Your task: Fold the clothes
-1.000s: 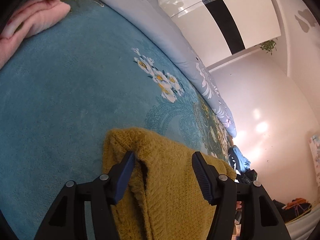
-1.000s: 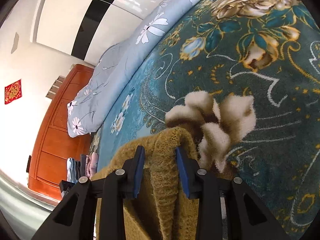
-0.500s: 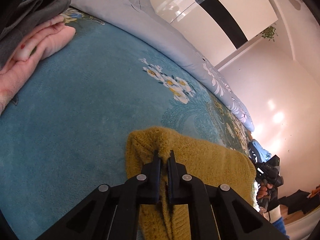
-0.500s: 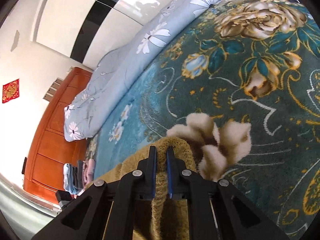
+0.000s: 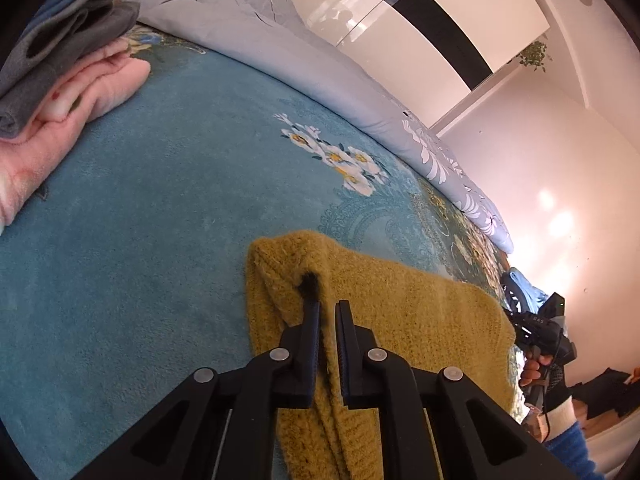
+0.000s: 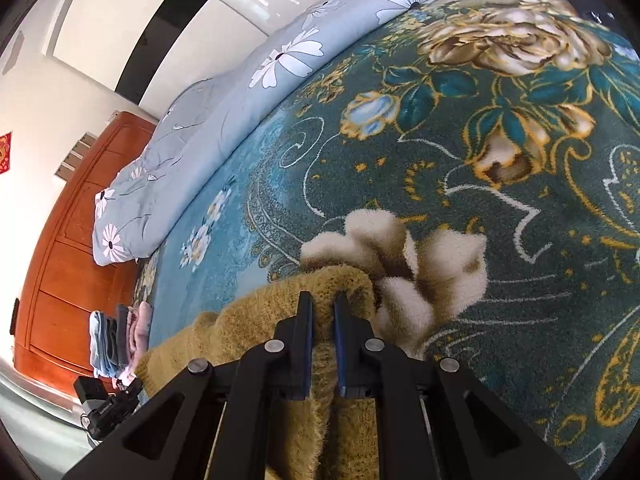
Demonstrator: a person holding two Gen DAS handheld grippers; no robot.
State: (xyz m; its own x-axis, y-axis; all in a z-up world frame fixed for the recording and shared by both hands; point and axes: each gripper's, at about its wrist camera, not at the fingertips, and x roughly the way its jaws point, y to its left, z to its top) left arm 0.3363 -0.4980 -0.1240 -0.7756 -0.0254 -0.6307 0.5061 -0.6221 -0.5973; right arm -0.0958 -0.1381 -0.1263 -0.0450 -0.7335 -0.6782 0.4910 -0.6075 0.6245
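A mustard-yellow knitted sweater (image 5: 404, 312) lies on a teal floral blanket (image 5: 140, 240) that covers the bed. My left gripper (image 5: 327, 305) is shut on a pinched fold at the sweater's left corner. In the right wrist view the same sweater (image 6: 240, 324) shows, and my right gripper (image 6: 322, 299) is shut on a fold at its other corner, lifting the edge slightly off the blanket (image 6: 520, 200). The right gripper and the hand that holds it also show at the far right of the left wrist view (image 5: 540, 332).
A stack of folded clothes, pink (image 5: 72, 108) under grey (image 5: 60, 44), sits at the far left of the bed; it also shows in the right wrist view (image 6: 116, 340). A grey-blue flowered duvet (image 5: 320, 64) lies along the far edge. A wooden headboard (image 6: 72, 256) stands behind.
Both grippers went from open around the sweater's corners to shut on pinched folds. Both have since drawn back and up a little, with the fabric held.
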